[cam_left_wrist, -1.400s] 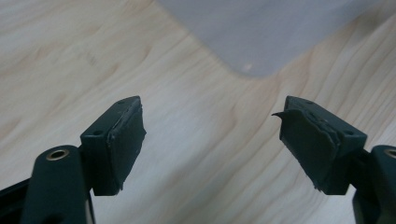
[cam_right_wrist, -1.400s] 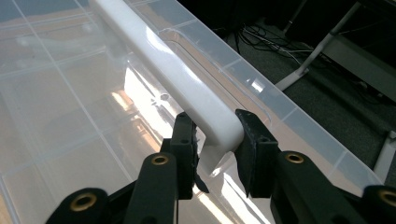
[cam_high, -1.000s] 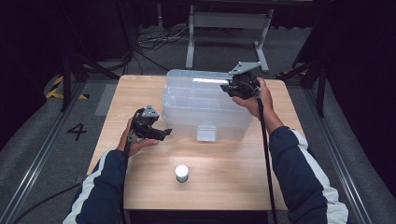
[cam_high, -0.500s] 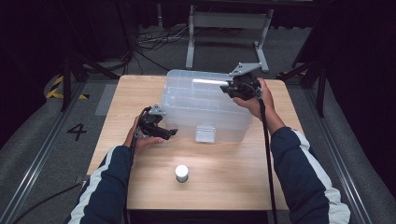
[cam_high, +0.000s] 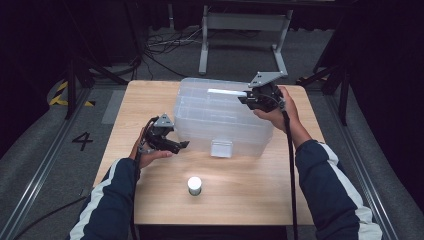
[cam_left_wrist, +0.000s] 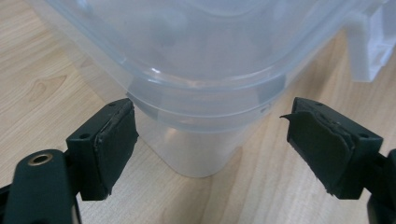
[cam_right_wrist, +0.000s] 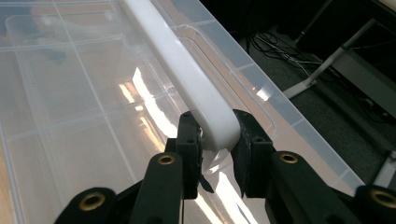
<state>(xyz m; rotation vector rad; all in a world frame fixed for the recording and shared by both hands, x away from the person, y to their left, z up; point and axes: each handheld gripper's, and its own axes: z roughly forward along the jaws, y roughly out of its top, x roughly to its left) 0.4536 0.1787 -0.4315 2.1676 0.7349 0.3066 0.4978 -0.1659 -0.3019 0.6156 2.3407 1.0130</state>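
Observation:
A clear plastic storage box (cam_high: 220, 120) with its lid on stands mid-table. A white handle (cam_high: 227, 92) rises over the lid, and my right gripper (cam_high: 245, 98) is shut on its right end. In the right gripper view the jaws pinch the white handle (cam_right_wrist: 191, 77) above the clear lid (cam_right_wrist: 79, 126). My left gripper (cam_high: 184, 145) is open at the box's near left corner. In the left gripper view its pads (cam_left_wrist: 114, 144) stand either side of the rounded box corner (cam_left_wrist: 201, 116), apart from it. A white latch (cam_high: 221, 148) sits on the box's front.
A small white-capped jar (cam_high: 194, 185) stands on the wooden table (cam_high: 260, 185) nearer the front edge, in front of the box. A metal stand (cam_high: 240, 30) and cables lie on the floor beyond the table. Rails run along both sides.
My left gripper has moved right toward the box's near left corner and now straddles it. The right gripper stays shut on the handle in the same place.

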